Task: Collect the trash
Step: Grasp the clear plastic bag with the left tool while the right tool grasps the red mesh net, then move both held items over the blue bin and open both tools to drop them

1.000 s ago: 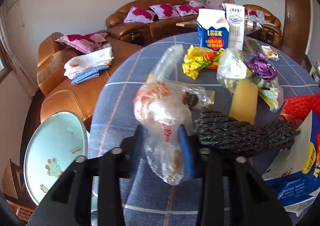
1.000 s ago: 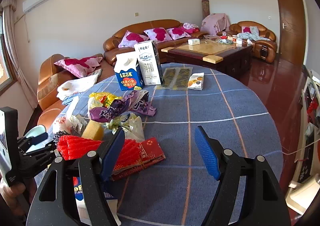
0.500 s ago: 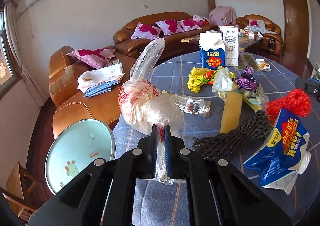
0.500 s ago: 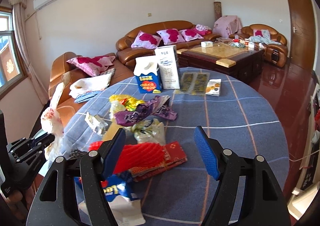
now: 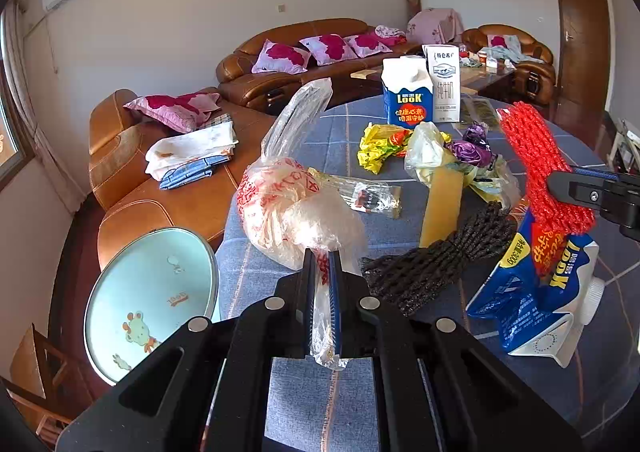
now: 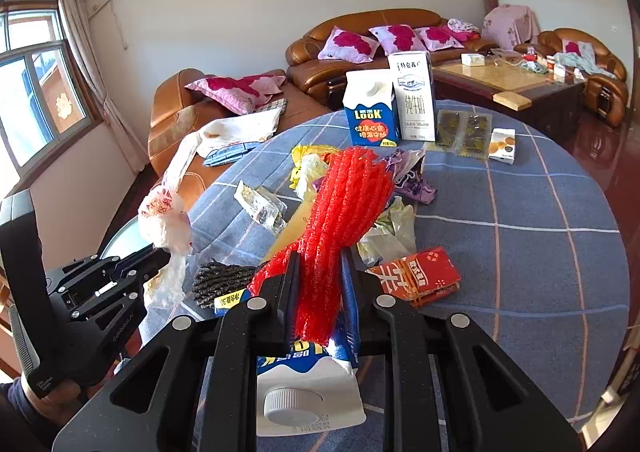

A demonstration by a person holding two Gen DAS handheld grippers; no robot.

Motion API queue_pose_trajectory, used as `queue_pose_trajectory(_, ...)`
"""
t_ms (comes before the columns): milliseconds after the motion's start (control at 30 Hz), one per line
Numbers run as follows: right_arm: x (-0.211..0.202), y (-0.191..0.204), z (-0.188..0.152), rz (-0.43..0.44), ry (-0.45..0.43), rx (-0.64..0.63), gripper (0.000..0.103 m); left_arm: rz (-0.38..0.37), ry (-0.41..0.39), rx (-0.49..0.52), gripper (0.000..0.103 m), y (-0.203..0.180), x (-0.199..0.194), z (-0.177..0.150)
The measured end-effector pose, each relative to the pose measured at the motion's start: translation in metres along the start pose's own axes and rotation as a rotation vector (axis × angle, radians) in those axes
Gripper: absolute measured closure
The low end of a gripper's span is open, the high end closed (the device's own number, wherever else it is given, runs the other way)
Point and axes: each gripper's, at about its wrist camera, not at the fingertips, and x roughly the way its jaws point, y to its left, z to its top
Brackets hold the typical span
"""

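Left gripper (image 5: pixel 322 284): jaws pressed together on the lower tail of a crumpled clear plastic bag with red print (image 5: pixel 288 212); the bag's bulk rises above the fingertips, and its long clear neck stands up toward the sofa.
Right gripper (image 6: pixel 318 288): jaws closing, with a red foam fruit net (image 6: pixel 344 212) between them; both pads already press its lower part. The net stands up and leans away from the camera.
Flattened carton: a crushed blue-and-white milk carton with a white screw cap (image 6: pixel 304 384) lies directly under the right gripper, cap end nearest the camera; the red net overlaps its printed face. Whether the pads also pinch it cannot be told.
Table: a round table under a blue checked cloth (image 6: pixel 520 236) carries the remaining litter.
Remaining litter: a black foam net (image 5: pixel 432 264) near the table edge, a yellow sponge block (image 5: pixel 442 208) beside it, a yellow crumpled wrapper (image 5: pixel 380 144), a purple wrapper (image 5: pixel 472 144), a small clear packet (image 5: pixel 372 196) and a flat red packet bound with a band (image 6: pixel 416 272).
Upright items: a blue-and-white gable-top carton (image 6: pixel 372 112) and a tall white milk box (image 6: pixel 414 96) stand touching at the far side.
Beside table: a pale blue round lid with a cartoon animal (image 5: pixel 152 304) sits low at the left.
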Motion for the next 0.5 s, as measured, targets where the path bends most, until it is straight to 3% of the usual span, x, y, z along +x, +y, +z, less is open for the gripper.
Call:
queue_pose_trajectory(200, -0.003, 0.025, 0.016, -0.017, -0.055, -0.082, 0.084, 0.07, -0.022, -0.056, 0.096, 0.028, -0.011, 0.008)
queue_pose_trajectory(500, 0.033, 0.077, 0.044, 0.067, -0.112, -0.174, 0.084, 0.203, 0.006, -0.165, 0.096, 0.078, -0.014, 0.005)
